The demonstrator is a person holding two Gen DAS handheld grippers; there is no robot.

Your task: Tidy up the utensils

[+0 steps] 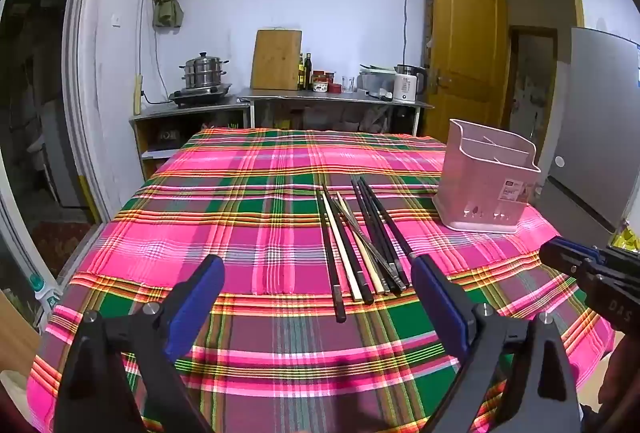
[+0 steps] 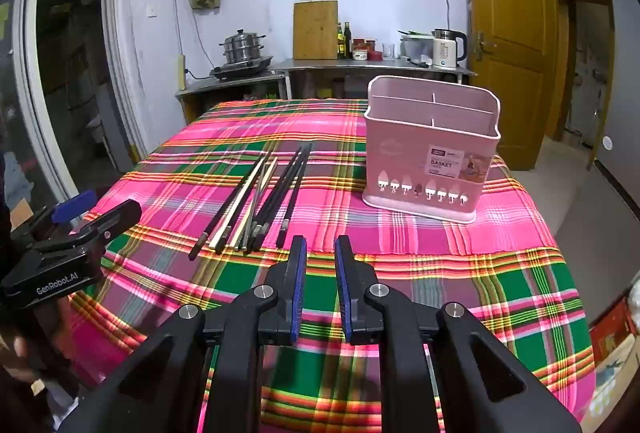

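Note:
Several chopsticks [image 1: 362, 245], black, cream and metal, lie side by side on the plaid tablecloth [image 1: 224, 217]. They also show in the right wrist view [image 2: 260, 199]. A pink utensil basket [image 1: 486, 183] with dividers stands upright to their right, also seen in the right wrist view [image 2: 430, 149]. My left gripper [image 1: 318, 273] is open wide and empty, just short of the chopsticks' near ends. My right gripper [image 2: 320, 249] is nearly closed with a narrow gap, empty, right of the chopsticks' near ends and in front of the basket.
The table's front and side edges fall away close by. Behind the table a steel counter [image 1: 320, 99] holds a steamer pot [image 1: 204, 73], cutting board, bottles and a kettle [image 1: 408, 83]. A wooden door [image 1: 464, 45] stands open at right.

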